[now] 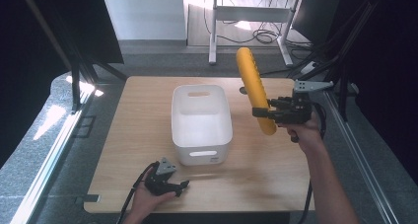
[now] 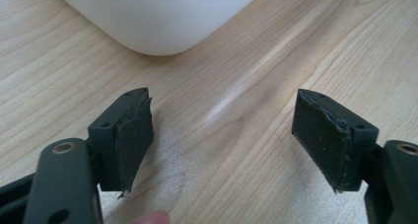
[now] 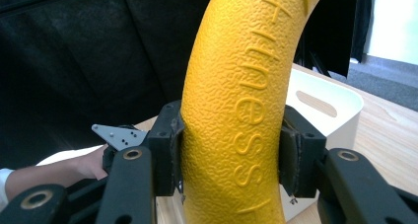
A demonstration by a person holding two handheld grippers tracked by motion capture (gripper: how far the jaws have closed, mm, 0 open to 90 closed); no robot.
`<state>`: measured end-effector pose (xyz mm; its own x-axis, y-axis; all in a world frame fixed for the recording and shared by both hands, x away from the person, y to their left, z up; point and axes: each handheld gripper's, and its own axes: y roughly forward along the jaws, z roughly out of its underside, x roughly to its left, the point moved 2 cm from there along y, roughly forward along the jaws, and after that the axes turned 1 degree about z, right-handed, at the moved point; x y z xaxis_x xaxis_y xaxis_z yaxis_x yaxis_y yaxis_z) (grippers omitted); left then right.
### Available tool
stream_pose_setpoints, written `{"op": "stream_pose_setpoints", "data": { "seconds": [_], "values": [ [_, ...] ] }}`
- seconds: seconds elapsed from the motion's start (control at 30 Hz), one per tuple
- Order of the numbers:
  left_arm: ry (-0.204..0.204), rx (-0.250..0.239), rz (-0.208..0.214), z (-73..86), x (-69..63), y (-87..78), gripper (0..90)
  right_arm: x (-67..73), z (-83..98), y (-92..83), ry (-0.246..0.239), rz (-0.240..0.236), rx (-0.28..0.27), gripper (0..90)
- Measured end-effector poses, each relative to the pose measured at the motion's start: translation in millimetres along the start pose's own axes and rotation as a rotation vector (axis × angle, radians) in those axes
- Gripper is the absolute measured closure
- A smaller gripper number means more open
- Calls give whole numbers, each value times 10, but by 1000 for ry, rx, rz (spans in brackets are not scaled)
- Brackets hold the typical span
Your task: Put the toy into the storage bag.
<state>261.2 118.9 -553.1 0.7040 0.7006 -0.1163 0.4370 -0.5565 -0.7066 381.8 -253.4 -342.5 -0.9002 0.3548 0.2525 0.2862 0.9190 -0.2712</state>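
We read raised letters moulded along the yellow ring point(image 3: 236, 110) in the right gripper view: "Fitness" is legible, running lengthwise down the curved band. The high view gives no lettering at all; there the ring point(image 1: 254, 88) reads as a plain yellow arc standing nearly upright, held clear above the tabletop point(image 1: 123, 135) at about three o'clock from the white bin point(image 1: 201, 123).

The right gripper point(image 1: 263, 111) is clamped on the ring, its two black jaws pressed against either side of the band; the right gripper view shows the same grip point(image 3: 231, 160) close up, the pads biting into the pebbled surface. That view also catches the far hand and a grey three-cornered plate at nine o'clock, and the bin's point(image 3: 325, 105) slotted handle at three o'clock.

Our left gripper point(image 1: 185, 184) rests at the tabletop's near edge, at about seven o'clock from the bin. In the left gripper view its jaws point(image 2: 222, 135) stand wide apart with nothing between them, the dark pads worn and frayed at the edges, and a rounded corner of the bin point(image 2: 157, 21) sits at twelve o'clock.

The ring looks like textured foam or rubber; the bin is smooth matte plastic, rectangular with rounded corners and empty; the tabletop point(image 2: 246, 86) is pale wood grain.
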Motion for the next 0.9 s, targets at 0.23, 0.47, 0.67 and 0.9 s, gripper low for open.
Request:
{"op": "stream_pose_setpoints", "data": {
  "seconds": [0.23, 0.47, 0.67, 0.9],
  "values": [
    [1, 1, -1, 0, 0, 1, 238, 49, -44, 6, 0, -10, -16, 512],
    [0, 2, 0, 0, -3, 3, 238, 123, -107, 19, -13, -26, -28, 512],
    [2, 3, 0, 0, 0, 0, 238, 246, -197, 58, -40, -45, -40, 511],
    [3, 7, 2, 0, -1, 0, 238, 384, -285, 120, -76, -79, -48, 511]
  ]
}}
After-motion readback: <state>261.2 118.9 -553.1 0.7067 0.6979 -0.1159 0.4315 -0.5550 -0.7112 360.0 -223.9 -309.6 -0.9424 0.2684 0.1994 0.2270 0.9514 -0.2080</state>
